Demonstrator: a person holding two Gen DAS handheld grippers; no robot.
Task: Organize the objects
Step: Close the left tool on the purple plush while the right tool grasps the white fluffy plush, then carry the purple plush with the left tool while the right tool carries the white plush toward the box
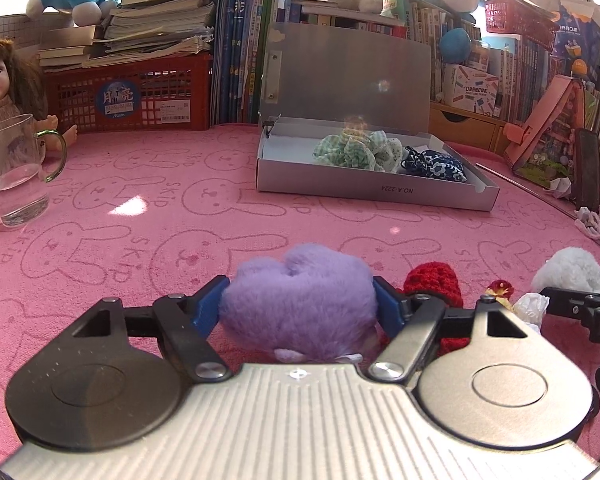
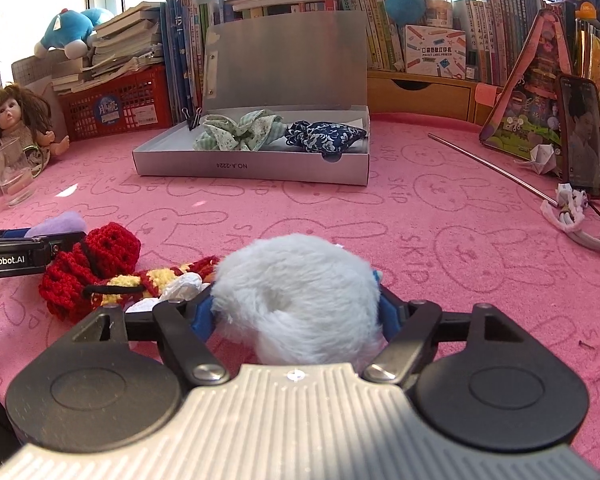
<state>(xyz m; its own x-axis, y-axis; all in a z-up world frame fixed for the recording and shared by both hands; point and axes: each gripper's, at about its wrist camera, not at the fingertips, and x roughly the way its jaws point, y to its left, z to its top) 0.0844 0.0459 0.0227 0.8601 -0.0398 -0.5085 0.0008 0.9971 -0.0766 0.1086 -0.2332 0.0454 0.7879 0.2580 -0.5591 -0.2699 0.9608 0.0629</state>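
My left gripper (image 1: 300, 300) is shut on a fluffy purple scrunchie (image 1: 300, 304), low over the pink cloth. My right gripper (image 2: 296, 304) is shut on a fluffy pale-blue scrunchie (image 2: 300, 300), which also shows in the left wrist view (image 1: 572, 272). Between them lies a red knitted scrunchie (image 2: 88, 268), also in the left wrist view (image 1: 432, 284), and a yellow-red knitted band (image 2: 156, 280). Ahead stands an open grey box (image 1: 376, 190), (image 2: 252, 168) holding a green checked scrunchie (image 1: 360, 152), (image 2: 240, 132) and a dark blue floral one (image 1: 436, 164), (image 2: 324, 136).
A glass mug (image 1: 16, 172) and a doll (image 1: 0, 84) are at the left. A red basket (image 1: 132, 96) with stacked books and rows of books line the back. A phone (image 2: 582, 136), a thin metal rod (image 2: 488, 168) and a pink folder (image 2: 528, 92) stand at the right.
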